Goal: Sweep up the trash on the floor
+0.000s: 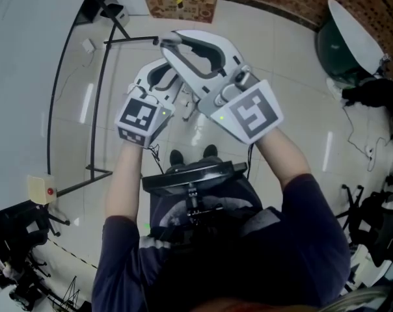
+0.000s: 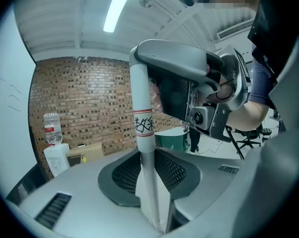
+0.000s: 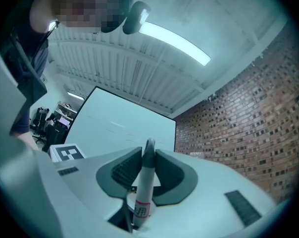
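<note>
Left gripper (image 2: 152,175): clamped on white handle (image 2: 142,108).
Right gripper (image 3: 144,177): clamped near that handle's end.
Progress: I see no trash; sweeping seems unstarted.

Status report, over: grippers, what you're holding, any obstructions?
Left gripper shut on white handle. Right gripper shut on handle end. Sweeping end out of view; no trash seen on floor. Black frame stands left.

Both grippers are held up close together over the glossy tiled floor (image 1: 294,77) — left gripper (image 1: 159,77) just beside right gripper (image 1: 174,44); beyond the jaws sits a cardboard box (image 1: 182,2); left of them — a black frame (image 1: 99,103).
</note>
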`<state>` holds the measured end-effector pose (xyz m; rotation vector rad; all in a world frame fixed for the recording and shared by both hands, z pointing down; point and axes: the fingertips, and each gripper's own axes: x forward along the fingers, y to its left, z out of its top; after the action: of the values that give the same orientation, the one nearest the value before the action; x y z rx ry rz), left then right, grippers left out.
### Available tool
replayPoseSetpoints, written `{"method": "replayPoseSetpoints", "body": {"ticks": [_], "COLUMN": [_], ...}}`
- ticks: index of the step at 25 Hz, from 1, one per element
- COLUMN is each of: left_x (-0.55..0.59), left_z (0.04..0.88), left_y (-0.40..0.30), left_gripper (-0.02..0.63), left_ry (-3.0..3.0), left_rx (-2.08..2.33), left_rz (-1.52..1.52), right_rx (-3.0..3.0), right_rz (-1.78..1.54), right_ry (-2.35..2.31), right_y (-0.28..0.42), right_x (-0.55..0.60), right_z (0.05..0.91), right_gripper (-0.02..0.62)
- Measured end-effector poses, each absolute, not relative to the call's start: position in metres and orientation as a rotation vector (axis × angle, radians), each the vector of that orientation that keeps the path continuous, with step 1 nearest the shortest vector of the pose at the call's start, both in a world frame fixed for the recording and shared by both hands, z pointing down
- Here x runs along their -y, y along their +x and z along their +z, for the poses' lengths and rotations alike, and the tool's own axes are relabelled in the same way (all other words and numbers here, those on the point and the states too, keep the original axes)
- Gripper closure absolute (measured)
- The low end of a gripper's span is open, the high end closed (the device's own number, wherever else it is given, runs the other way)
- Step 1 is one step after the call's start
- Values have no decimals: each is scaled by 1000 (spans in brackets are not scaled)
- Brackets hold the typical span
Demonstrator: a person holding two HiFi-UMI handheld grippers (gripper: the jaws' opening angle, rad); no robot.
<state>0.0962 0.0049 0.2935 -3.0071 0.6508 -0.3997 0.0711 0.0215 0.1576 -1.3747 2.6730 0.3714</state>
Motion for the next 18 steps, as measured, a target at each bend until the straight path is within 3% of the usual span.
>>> {"method": "replayPoseSetpoints", "body": {"ticks": [4,7,11,14,17,18], "left_x": [-9,-17,-28,-36,-44,-46], "left_z": [301,312,326,332,335,337], "left_y": [78,60,26,3,-19,-28], "left_gripper": [520,520,522,522,522,522], "left_ry": [-3032,-3049,-3076,-3080,-3084,-3085], "left_rx": [-614,-589,-562,-532,-500,-486], "left_rz": [-420,-438,-455,-462,-462,-467], "right_rx": [-2673,-2669,-2698,-2809,-2847,-2856], "right_rz": [395,358,239,139,41,32], "right_ry": [-1451,-1531,-1474,-1331,-1236,-1239], "right_y": [56,42,8,-32,-57,-64], "right_x": [-21,-18,-21,-28,-35,-36], "right_z": [165,174,180,189,194,197], "right_gripper": [478,380,351,356,421,476]}}
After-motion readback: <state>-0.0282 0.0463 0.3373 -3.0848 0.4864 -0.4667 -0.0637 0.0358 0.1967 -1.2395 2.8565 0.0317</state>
